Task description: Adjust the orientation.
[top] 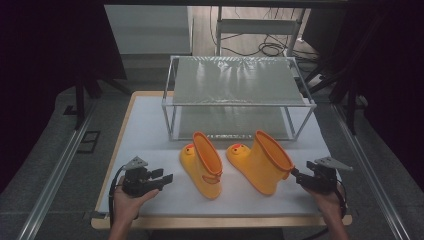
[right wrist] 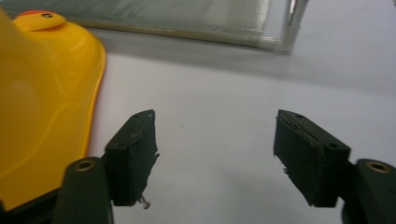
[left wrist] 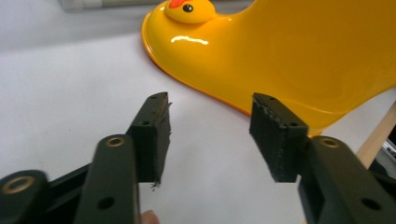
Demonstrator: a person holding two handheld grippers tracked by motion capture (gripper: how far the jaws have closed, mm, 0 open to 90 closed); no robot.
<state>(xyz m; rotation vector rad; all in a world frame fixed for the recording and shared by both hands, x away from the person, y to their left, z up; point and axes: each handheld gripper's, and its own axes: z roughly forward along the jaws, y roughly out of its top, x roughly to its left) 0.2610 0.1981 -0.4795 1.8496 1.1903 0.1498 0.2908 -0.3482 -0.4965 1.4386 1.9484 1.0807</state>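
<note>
left boot (top: 201, 165): yellow rubber boot with a duck face on the toe, lying on its side on the white mat (top: 150, 130), toe pointing towards the rack

right boot (top: 261, 161): same kind, standing just beside the first one, tipped a bit, opening facing the right side

left gripper (top: 166, 178): jaws wide apart, nothing between them — sits on the mat near the left boot's shaft, not touching it. In the left gripper view (left wrist: 210, 135) the boot's glossy side fills the space just past the pads, with white mat showing in the gap

right gripper (top: 294, 173): also spread wide, gripping nothing. From above its tips look right up against the right boot's rim, can't tell if they actually touch. In the right gripper view (right wrist: 212, 144) the boot sits off to one side of the jaws, not between them

rack (top: 239, 97): metal-framed shelf behind both boots, two mesh levels

hard to see: right boot's sole is hidden, and both forearms get cut off at the bottom edge
</note>
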